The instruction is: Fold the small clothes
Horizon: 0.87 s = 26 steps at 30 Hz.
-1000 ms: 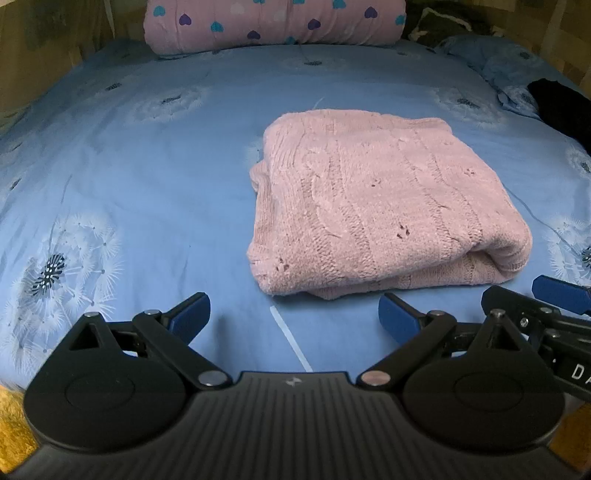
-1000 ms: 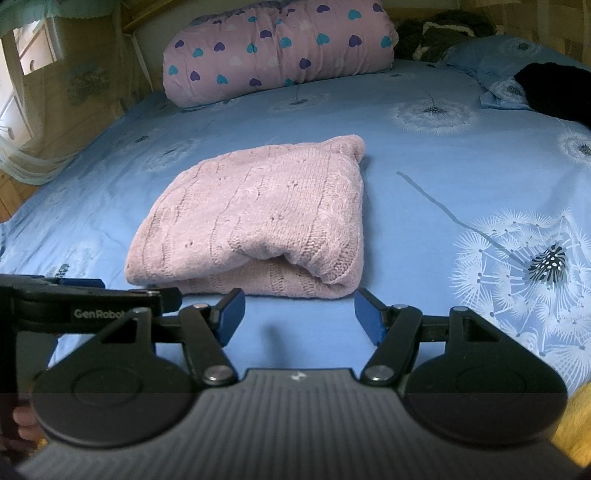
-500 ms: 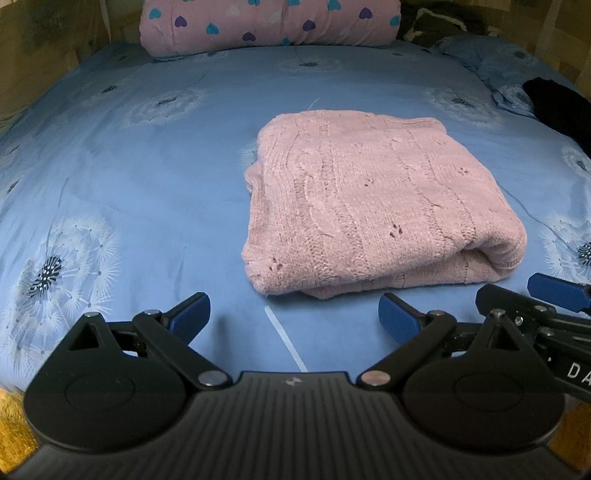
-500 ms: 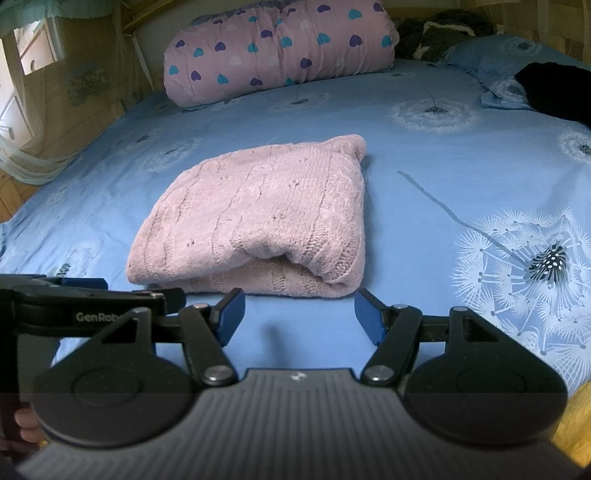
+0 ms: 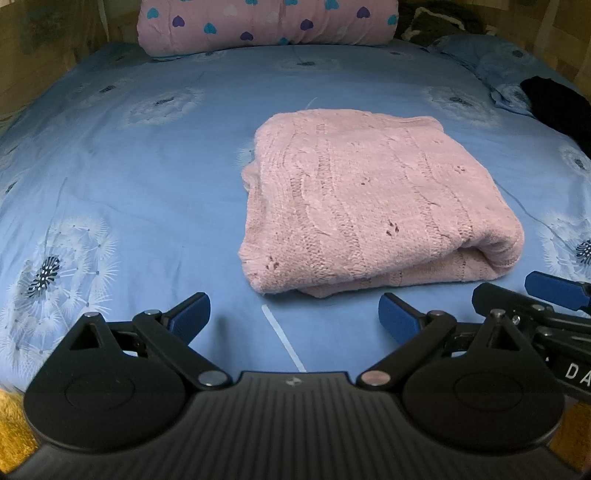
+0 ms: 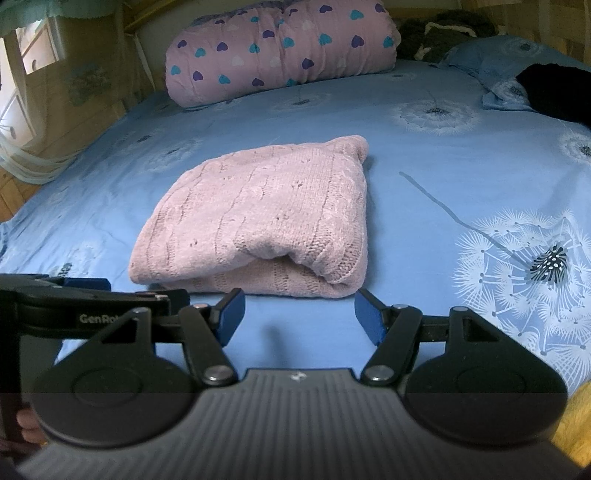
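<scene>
A pink knitted sweater (image 5: 369, 199) lies folded into a thick rectangle on the blue dandelion-print bed sheet (image 5: 129, 177); it also shows in the right wrist view (image 6: 266, 221). My left gripper (image 5: 293, 317) is open and empty, just short of the sweater's near edge. My right gripper (image 6: 299, 315) is open and empty, close to the sweater's near folded edge. The right gripper's blue fingers (image 5: 554, 288) show at the right of the left wrist view. The left gripper's fingers (image 6: 88, 284) show at the left of the right wrist view.
A rolled pink quilt with hearts (image 5: 266, 22) lies along the head of the bed, also in the right wrist view (image 6: 280, 48). A black garment (image 6: 554, 92) lies on a blue pillow (image 6: 506, 92) at the far right. Wooden walls surround the bed.
Both grippers have drawn back slightly from the sweater and stayed open. The sweater has not moved.
</scene>
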{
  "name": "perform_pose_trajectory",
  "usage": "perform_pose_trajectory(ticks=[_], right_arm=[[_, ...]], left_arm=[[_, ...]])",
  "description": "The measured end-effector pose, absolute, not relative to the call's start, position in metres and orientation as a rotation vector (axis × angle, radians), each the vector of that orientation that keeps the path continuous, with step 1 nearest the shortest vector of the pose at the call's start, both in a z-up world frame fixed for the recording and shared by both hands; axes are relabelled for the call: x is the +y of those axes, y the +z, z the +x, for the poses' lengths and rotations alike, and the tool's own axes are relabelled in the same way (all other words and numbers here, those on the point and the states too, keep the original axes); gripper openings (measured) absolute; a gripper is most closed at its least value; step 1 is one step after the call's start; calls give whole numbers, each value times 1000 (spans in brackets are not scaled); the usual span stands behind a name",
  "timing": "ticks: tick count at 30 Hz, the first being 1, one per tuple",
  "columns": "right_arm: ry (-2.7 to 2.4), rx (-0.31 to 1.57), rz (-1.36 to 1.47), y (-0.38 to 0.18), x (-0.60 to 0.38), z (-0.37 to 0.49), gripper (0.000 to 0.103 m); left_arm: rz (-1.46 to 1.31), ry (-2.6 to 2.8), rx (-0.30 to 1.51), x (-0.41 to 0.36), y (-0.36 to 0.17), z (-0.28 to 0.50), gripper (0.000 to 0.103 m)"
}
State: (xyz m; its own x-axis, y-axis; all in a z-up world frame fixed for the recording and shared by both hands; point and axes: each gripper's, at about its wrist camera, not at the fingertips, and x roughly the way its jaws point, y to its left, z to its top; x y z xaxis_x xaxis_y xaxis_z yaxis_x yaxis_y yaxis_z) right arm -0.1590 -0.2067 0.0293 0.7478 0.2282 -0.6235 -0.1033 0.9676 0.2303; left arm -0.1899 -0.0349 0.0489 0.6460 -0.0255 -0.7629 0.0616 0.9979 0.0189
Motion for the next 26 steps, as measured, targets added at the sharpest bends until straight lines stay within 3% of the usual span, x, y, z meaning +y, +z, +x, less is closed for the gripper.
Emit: perform_pose_trajectory(ticks=[26], right_arm=[[188,698,180,33,-205,-159,68]], left_arm=[[42,-79,870,-37,53,-192,100]])
